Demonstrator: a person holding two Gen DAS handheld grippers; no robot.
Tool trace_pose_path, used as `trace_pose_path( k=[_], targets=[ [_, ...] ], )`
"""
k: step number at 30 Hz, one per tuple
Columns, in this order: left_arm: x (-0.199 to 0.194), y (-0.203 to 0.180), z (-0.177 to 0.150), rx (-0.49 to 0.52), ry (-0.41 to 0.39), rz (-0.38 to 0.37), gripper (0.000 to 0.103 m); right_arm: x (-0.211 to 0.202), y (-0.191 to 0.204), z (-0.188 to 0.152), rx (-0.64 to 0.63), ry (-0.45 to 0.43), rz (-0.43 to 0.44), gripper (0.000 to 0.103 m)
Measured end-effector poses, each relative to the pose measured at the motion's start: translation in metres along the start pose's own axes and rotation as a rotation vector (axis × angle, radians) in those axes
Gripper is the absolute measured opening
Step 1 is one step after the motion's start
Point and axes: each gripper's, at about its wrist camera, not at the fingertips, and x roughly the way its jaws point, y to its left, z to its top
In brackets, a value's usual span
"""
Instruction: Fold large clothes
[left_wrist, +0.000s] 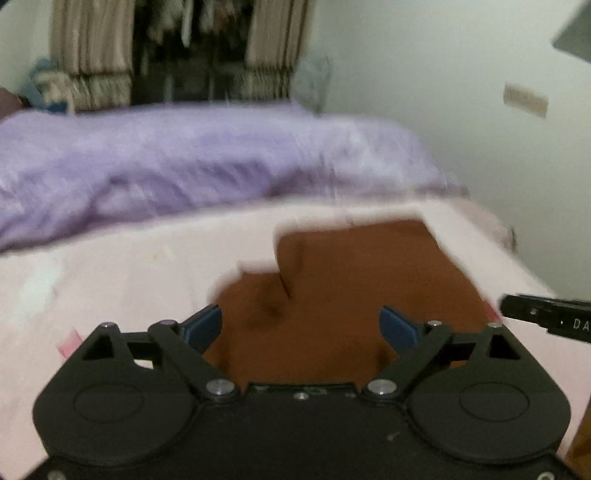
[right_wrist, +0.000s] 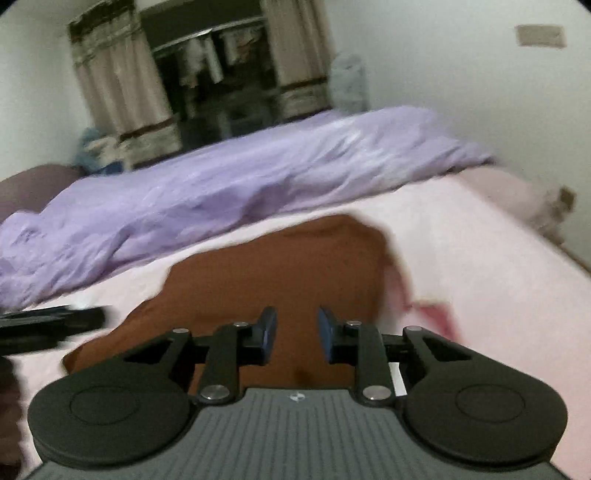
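A brown garment (left_wrist: 351, 288) lies partly folded on the pale pink bed sheet (left_wrist: 110, 280); it also shows in the right wrist view (right_wrist: 280, 273). My left gripper (left_wrist: 301, 326) is wide open and empty, just above the garment's near part. My right gripper (right_wrist: 297, 332) is open with a narrower gap, empty, above the garment's near edge. The right gripper's black tip (left_wrist: 546, 314) shows at the right in the left wrist view. The left gripper's tip (right_wrist: 55, 321) shows at the left in the right wrist view. Both views are blurred.
A crumpled purple duvet (left_wrist: 192, 158) lies across the far half of the bed (right_wrist: 480, 240). Behind it are striped curtains (left_wrist: 92, 48) and a dark open closet (right_wrist: 221, 74). White walls stand to the right. A pink-red patch (right_wrist: 436, 314) lies on the sheet beside the garment.
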Motion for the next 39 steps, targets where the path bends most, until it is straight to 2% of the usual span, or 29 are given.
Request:
trace_pose_path(
  k=[2,3,4,6,12,15,17,19,23,25,26,27,29,33,36,39],
  targets=[
    [0.034,-0.008,-0.023,0.044,0.124,0.074,0.098,0.021,0.003,-0.02,-0.021,0.095,0.007,0.032],
    [0.048,-0.009,-0.031,0.063,0.143,0.1,0.102,0.037,0.006,-0.029,-0.022,0.125,-0.004,0.031],
    [0.052,-0.008,-0.037,0.058,0.126,0.109,0.103,0.049,0.005,-0.039,-0.023,0.121,-0.021,0.031],
    [0.043,-0.007,-0.034,0.033,0.111,0.107,0.103,0.044,0.006,-0.039,-0.032,0.096,-0.045,0.032],
    [-0.009,-0.034,-0.023,0.108,0.067,0.154,0.101,-0.011,0.022,-0.022,-0.063,0.03,-0.054,0.034],
    [0.002,-0.036,-0.034,0.111,0.115,0.152,0.102,-0.005,0.022,-0.033,-0.075,0.086,-0.073,0.034],
    [0.02,-0.035,-0.045,0.11,0.178,0.169,0.103,0.02,0.014,-0.047,-0.047,0.15,-0.074,0.034],
    [0.031,-0.034,-0.05,0.112,0.165,0.178,0.103,0.036,0.011,-0.059,-0.049,0.119,-0.091,0.034],
    [0.015,-0.039,-0.041,0.118,0.161,0.203,0.103,0.018,0.028,-0.051,-0.106,0.108,-0.131,0.035],
    [0.001,-0.042,-0.037,0.116,0.169,0.207,0.103,0.003,0.031,-0.046,-0.116,0.108,-0.131,0.039],
    [-0.005,-0.045,-0.035,0.117,0.168,0.207,0.103,-0.004,0.032,-0.043,-0.113,0.11,-0.127,0.048],
    [-0.014,-0.048,-0.034,0.121,0.164,0.21,0.103,-0.012,0.033,-0.042,-0.11,0.114,-0.123,0.063],
    [-0.027,-0.053,-0.035,0.13,0.159,0.215,0.103,-0.024,0.033,-0.039,-0.116,0.111,-0.127,0.078],
    [-0.057,-0.062,-0.044,0.118,0.154,0.202,0.103,-0.044,0.036,-0.039,-0.149,0.101,-0.174,0.088],
    [-0.084,-0.072,-0.055,0.1,0.153,0.185,0.103,-0.054,0.034,-0.044,-0.144,0.119,-0.178,0.088],
    [-0.092,-0.076,-0.063,0.092,0.152,0.178,0.103,-0.062,0.033,-0.049,-0.134,0.132,-0.173,0.088]
  ],
)
